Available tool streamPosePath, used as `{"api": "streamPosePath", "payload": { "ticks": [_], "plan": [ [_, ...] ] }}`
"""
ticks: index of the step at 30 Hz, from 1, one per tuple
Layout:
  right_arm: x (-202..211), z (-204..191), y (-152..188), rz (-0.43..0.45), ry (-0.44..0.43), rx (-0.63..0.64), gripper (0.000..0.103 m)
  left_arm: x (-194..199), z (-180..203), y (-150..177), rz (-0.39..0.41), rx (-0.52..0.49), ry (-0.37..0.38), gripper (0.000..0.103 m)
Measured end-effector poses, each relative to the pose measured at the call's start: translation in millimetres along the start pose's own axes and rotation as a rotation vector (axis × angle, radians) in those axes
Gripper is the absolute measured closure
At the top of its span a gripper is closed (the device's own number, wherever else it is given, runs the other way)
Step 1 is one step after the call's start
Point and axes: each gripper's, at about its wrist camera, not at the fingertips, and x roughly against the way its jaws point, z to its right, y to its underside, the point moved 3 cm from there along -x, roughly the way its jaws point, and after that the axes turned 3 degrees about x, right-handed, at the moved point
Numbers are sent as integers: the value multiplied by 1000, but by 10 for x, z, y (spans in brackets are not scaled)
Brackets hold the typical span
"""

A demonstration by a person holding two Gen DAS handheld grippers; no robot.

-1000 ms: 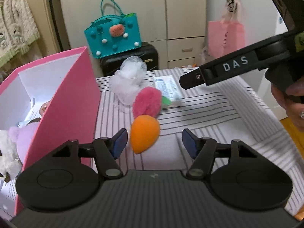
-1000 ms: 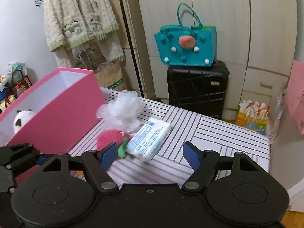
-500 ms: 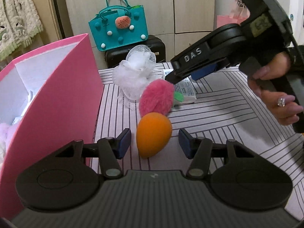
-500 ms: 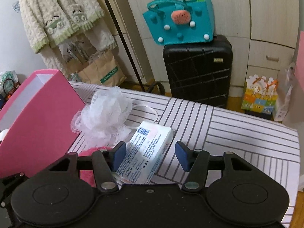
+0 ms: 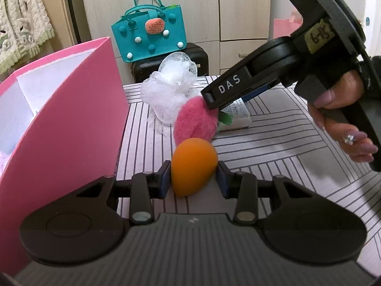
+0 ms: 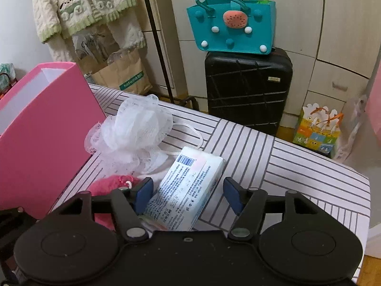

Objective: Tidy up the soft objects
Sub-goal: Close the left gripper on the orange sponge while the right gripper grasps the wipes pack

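A: What has the left gripper [image 5: 194, 175] got?

B: An orange sponge [image 5: 193, 165], egg-shaped; it stands on the striped tablecloth [image 5: 273, 147] with a blue pad against each side, and the jaws are closing on it; both pads touch it, so it is pinched.

A: And the right gripper [image 6: 185, 191]?

B: Its jaws stand partly apart over a white tissue pack [image 6: 188, 190]; the pack lies flat on the cloth between the pads; the left pad sits just at the pack's edge and the right pad stands clear of it, so nothing is gripped. From the left wrist view the same tool comes in from the upper right, held by a hand [image 5: 343, 119] with a ring on one finger.

A: Where are the other soft things?

B: A pink plush ball [image 5: 195, 124] with a small green leaf lies just behind the sponge, touching or nearly touching it; I cannot tell which; the tip of the right gripper's finger rests at its top edge. Behind that sits a white mesh puff [image 5: 170, 95], its cord trailing toward the pack.

A: And the box?

B: A pink box [image 5: 64, 109] stands at the left edge of the table, open at the top, white inside; the sponge is beside it, outside.
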Motion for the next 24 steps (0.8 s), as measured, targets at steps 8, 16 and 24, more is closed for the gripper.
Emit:
{"api": "streamPosePath", "payload": {
  "ticks": [8, 16, 24],
  "plan": [
    [212, 97, 168, -13, 2, 2, 51, 46, 9, 9, 1, -20, 22, 67],
    [247, 145, 265, -39, -4, 26, 45, 13, 17, 3, -3, -18, 13, 66],
    [358, 177, 306, 5, 74, 21, 54, 23, 32, 10, -6, -32, 23, 68]
  ]
}}
